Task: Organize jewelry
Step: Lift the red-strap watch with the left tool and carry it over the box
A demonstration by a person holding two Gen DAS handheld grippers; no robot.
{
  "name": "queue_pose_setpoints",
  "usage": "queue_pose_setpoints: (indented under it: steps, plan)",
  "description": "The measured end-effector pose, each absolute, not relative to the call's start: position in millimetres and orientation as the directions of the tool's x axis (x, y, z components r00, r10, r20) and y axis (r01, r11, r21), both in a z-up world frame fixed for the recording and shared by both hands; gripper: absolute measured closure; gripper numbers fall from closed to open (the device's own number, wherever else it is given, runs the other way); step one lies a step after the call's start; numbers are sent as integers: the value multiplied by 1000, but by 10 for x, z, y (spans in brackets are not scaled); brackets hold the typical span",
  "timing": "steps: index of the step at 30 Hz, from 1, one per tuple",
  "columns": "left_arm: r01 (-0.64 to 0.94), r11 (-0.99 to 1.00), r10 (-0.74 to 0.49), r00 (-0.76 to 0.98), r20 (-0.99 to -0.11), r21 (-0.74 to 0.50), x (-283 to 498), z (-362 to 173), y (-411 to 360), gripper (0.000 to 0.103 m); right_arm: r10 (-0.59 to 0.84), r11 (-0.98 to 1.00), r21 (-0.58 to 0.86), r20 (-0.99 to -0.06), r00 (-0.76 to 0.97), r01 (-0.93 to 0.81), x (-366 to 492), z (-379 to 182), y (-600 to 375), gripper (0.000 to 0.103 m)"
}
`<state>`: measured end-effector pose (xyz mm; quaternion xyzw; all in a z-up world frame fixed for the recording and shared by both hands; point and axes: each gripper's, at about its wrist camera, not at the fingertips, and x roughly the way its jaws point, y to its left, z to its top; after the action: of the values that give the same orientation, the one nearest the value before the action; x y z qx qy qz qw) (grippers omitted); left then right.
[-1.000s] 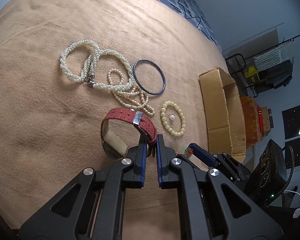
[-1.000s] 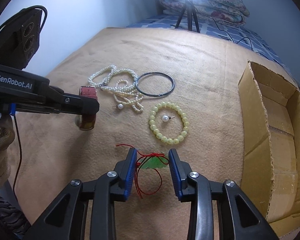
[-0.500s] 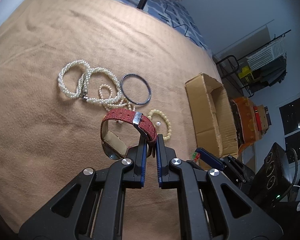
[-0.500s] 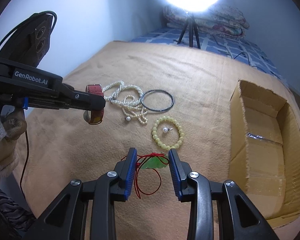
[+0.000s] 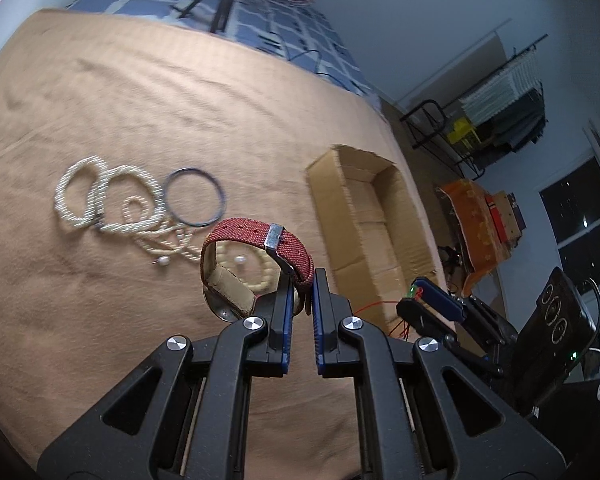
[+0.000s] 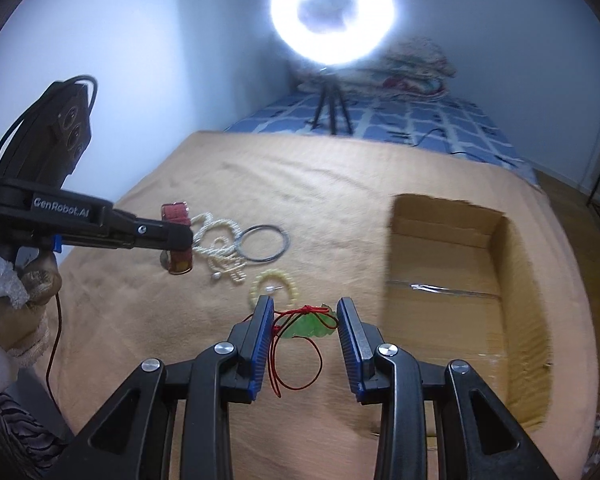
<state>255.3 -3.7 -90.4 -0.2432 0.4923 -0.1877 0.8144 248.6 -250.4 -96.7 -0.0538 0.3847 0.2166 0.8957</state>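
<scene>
Both grippers have risen off the blanket (image 5: 100, 92), the left gripper (image 5: 302, 280) clamped on the watch (image 5: 256, 240) and the right gripper (image 6: 304, 320) pinching the pendant (image 6: 310, 326), probably bound for the box (image 6: 452, 264) at right.

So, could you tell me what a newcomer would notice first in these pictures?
Probably the glaring ring light on its tripod at the far end of the bed. Next, the red-strapped watch pinched in the left gripper above the tan blanket, and the green pendant on red cord between the right gripper fingers.
</scene>
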Motion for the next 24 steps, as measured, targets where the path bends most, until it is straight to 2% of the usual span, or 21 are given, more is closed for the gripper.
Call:
queue_pose_setpoints:
  steps: [11,24]
  plan:
    - [174,788,-599,441,-669,-591,2768,-645,-718,97,224,961,48,-715,663,-273,2596,-969,-3266,70]
    - [258,803,-595,376,-710,-537,3218,-733,-1710,97,151,980,28,-760,632,-199,2659,-1219,-3579,70]
